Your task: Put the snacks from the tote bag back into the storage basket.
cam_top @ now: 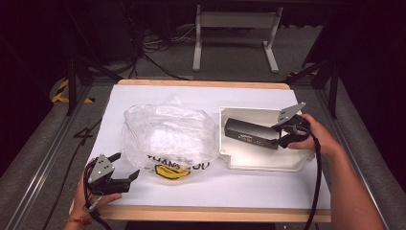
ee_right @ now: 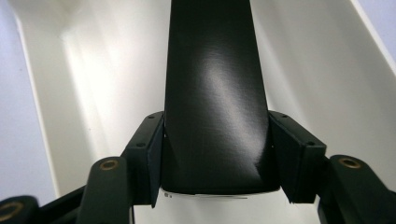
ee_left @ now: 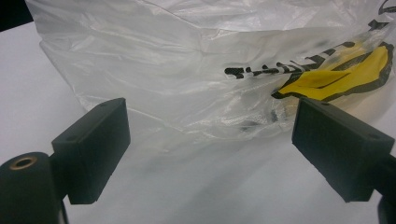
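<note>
A long black box (cam_top: 251, 133) lies lengthwise over the white plastic tray (cam_top: 261, 163) at the table's right. My right gripper (cam_top: 282, 135) is shut on the box's right end; in the right gripper view both pads clamp the black box (ee_right: 215, 93) above the tray's white floor (ee_right: 107, 79). A clear plastic bag (cam_top: 167, 136) with black lettering and a yellow print lies at mid-table. My left gripper (cam_top: 125, 166) stands open at the front left, jaws pointing at the bag's near corner. In the left gripper view the bag (ee_left: 196, 70) lies just beyond the spread pads (ee_left: 95, 149).
White paper (cam_top: 143, 96) covers the wooden table. A white table frame (cam_top: 234, 33) and cables stand on the floor behind. Black stands flank the table on both sides.
</note>
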Motion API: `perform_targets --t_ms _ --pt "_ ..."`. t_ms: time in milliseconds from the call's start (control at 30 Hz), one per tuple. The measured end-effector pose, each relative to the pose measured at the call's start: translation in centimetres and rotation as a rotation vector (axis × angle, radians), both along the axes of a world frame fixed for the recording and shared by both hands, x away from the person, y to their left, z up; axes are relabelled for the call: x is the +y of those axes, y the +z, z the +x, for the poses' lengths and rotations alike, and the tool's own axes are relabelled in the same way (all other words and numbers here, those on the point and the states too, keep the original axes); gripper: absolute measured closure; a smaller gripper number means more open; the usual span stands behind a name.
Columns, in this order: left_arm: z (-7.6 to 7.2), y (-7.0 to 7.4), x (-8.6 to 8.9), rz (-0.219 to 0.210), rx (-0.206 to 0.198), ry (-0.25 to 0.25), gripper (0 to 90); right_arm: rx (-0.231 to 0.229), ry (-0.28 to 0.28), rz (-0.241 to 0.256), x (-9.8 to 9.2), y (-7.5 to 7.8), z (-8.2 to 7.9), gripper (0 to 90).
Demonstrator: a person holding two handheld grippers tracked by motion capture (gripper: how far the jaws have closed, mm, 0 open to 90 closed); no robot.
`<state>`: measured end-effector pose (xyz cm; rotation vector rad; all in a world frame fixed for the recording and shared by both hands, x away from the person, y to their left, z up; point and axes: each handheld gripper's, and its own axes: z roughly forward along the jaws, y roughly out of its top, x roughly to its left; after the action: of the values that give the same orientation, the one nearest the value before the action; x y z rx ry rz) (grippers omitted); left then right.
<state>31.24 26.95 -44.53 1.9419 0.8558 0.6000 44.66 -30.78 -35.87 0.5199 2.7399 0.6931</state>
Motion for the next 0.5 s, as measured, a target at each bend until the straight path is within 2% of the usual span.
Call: perform_targets --t_ms 233,500 --pt "-0.01 0.03 0.03 0.003 -0.002 -0.001 12.3 0.032 -0.016 -0.035 -0.1 -0.28 0.08 42.3" --pt "0.0 0.01 0.0 0.002 0.001 0.0 12.3 0.048 -0.021 -0.056 -0.26 -0.83 0.11 41.6"
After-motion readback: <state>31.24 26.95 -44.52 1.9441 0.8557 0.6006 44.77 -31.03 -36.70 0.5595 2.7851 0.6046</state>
